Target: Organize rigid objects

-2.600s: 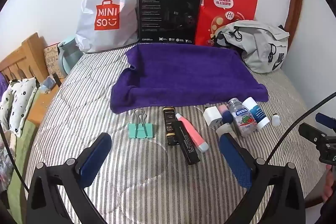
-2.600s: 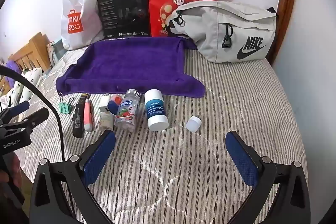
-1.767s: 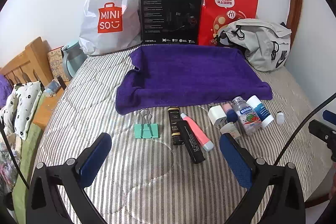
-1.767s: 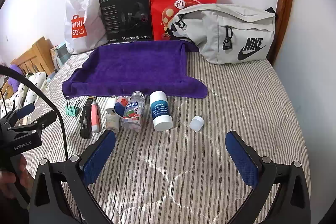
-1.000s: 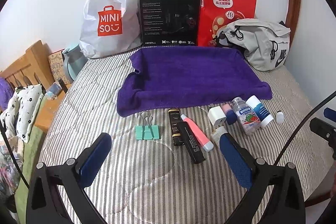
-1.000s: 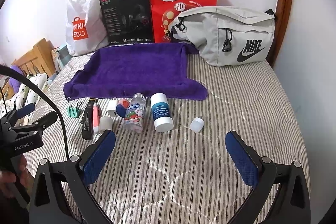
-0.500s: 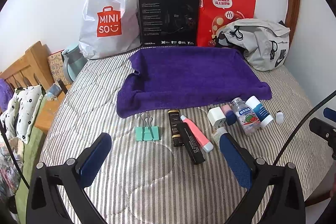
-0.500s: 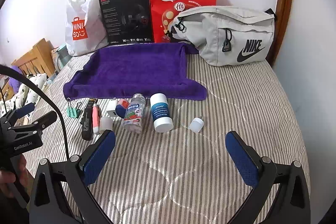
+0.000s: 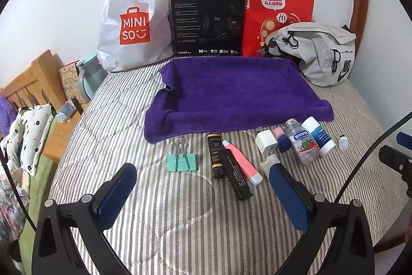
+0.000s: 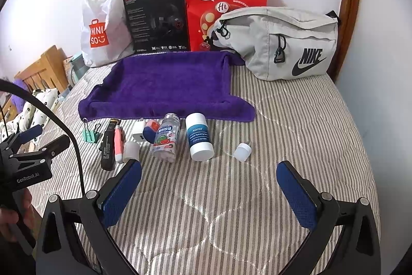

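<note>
Left wrist view. The left gripper (image 9: 203, 193) hangs above the striped bed cover (image 9: 123, 120), its blue-padded fingers (image 9: 117, 192) spread wide, nothing between them. A row of small rigid items lies ahead, along the near edge of the flat purple terry towel (image 9: 231, 89). From left: mint-green metal binder clip (image 9: 181, 161), black-and-gold rectangular cosmetic box (image 9: 215, 155), long black rectangular box (image 9: 238, 178), pink tube with a pale cap (image 9: 242, 163), white cube charger (image 9: 266, 142), clear plastic candy bottle with a watermelon label (image 9: 301, 143), white-and-blue cylindrical lotion bottle (image 9: 319, 135), small white cap-like bottle (image 9: 343, 142). The clip sits straight ahead and slightly left of centre, wire handles pointing away toward the towel. The boxes and the tube run roughly front to back, leaning right at the near end.

Right wrist view. The right gripper (image 10: 208, 187) is likewise spread wide and empty. The lotion bottle (image 10: 199, 137) lies ahead, a little left of centre, long axis pointing away toward the towel (image 10: 167, 84), so open fingers would straddle it across its width. The small white bottle (image 10: 242, 151) sits alone, closest to the centre line. The clip (image 10: 90, 134) and boxes are far left, near the other gripper's body (image 10: 28, 159).

Judgement: nothing is on the towel yet; organizing has not started. The right gripper is nearer the bottles, the left nearer the clip and boxes.
</note>
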A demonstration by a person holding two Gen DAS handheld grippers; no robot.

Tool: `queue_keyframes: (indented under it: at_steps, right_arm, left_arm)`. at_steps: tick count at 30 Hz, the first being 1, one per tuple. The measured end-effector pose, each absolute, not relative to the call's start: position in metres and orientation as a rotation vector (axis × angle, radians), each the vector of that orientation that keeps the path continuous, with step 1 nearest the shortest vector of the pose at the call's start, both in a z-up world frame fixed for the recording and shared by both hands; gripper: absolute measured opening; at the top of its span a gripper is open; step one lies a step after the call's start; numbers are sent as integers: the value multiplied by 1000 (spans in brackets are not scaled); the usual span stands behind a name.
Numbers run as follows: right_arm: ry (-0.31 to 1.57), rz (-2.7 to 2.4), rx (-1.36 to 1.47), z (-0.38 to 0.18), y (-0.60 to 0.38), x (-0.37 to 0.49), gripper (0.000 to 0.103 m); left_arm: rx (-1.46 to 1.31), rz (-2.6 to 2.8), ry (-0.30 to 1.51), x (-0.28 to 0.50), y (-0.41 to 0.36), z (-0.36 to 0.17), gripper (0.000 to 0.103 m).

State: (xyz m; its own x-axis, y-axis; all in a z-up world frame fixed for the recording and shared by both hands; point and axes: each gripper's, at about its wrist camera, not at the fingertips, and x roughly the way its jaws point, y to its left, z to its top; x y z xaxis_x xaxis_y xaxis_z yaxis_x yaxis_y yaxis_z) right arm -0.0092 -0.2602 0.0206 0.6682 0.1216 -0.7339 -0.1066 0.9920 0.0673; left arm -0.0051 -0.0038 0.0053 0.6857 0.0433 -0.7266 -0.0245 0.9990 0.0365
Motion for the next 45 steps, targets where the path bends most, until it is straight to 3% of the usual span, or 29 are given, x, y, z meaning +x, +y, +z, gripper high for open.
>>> queue_keyframes:
  at_steps: [28,45]
  right_arm:
    - [842,132,23,16,-259,-7,103]
    - [909,74,43,-17,-286,17,103]
  left_arm:
    - [35,46,836,-2,3,2,103]
    - [-16,80,936,53,44,-61,102]
